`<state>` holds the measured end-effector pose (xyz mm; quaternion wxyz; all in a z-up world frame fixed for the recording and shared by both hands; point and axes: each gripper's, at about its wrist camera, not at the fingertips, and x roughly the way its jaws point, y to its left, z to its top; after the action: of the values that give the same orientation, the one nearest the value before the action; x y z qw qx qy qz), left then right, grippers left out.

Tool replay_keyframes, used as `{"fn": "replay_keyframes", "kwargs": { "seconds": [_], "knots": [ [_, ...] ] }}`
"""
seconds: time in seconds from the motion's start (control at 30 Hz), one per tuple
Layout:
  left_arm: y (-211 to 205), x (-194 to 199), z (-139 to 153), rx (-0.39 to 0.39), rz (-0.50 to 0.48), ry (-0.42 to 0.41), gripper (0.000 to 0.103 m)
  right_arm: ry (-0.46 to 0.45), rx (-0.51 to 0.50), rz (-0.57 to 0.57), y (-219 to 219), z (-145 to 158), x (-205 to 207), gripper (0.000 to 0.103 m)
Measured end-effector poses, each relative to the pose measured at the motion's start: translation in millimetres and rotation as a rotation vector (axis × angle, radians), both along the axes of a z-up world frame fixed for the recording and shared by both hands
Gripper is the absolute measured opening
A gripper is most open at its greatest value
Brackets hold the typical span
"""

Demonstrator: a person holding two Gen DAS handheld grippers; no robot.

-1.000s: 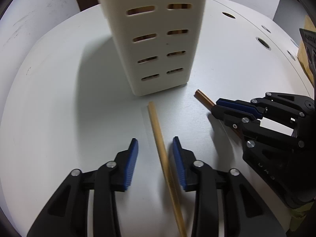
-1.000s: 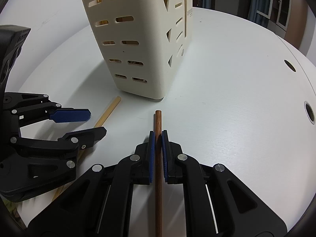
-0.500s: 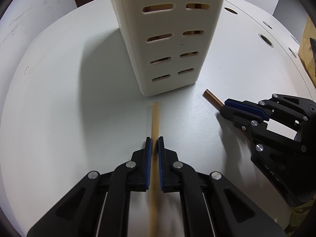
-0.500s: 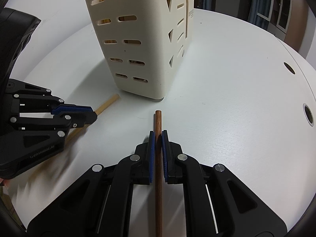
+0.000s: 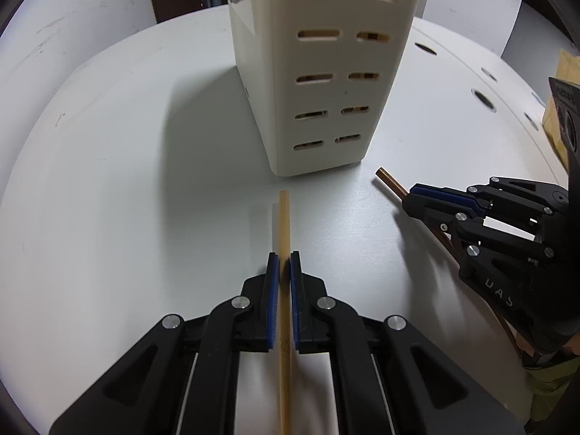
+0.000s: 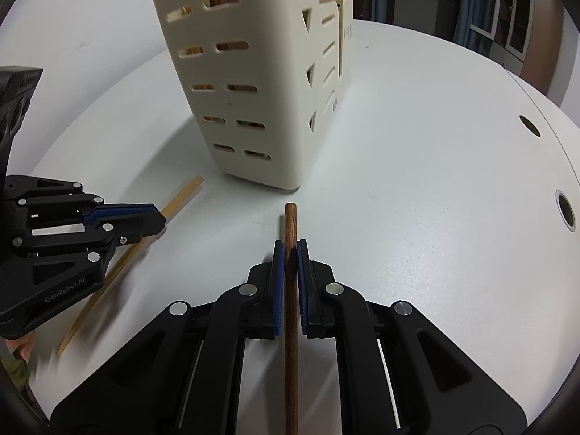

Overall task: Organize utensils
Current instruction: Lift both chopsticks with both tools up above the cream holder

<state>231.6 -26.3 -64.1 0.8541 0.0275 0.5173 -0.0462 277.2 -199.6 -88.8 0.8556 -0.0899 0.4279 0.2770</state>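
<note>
A pale bamboo chopstick runs straight out between the blue pads of my left gripper, which is shut on it. My right gripper is shut on a dark brown wooden chopstick. Both sticks point toward a tall cream utensil holder with slotted walls, standing just beyond their tips on the white round table. In the right wrist view the left gripper appears at the left with the pale chopstick, and the holder rises ahead. In the left wrist view the right gripper holds the dark chopstick at the right.
The table has several round holes along its right rim. A brownish cardboard object sits past the table's right edge. Windows and dark furniture stand in the background. Wooden sticks show through the holder's slots.
My left gripper's jaws have shut on the pale chopstick, which now lies straight along the fingers. The holder looks closer and more centred in the left wrist view. The right gripper held still.
</note>
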Motion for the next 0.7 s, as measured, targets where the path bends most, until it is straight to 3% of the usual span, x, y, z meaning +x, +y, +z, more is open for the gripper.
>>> {"fn": "replay_keyframes", "kwargs": {
  "seconds": [0.1,0.47,0.7],
  "knots": [
    [0,-7,10,0.024,0.011,-0.052,0.006,-0.044,0.021,0.007,2,12,-7,0.006],
    [17,-27,71,-0.096,0.051,-0.238,0.006,-0.163,0.118,0.018,1,55,-32,0.006],
    [-4,-33,94,-0.079,0.055,-0.323,0.006,-0.224,0.154,0.031,2,78,-45,0.006]
  ]
}}
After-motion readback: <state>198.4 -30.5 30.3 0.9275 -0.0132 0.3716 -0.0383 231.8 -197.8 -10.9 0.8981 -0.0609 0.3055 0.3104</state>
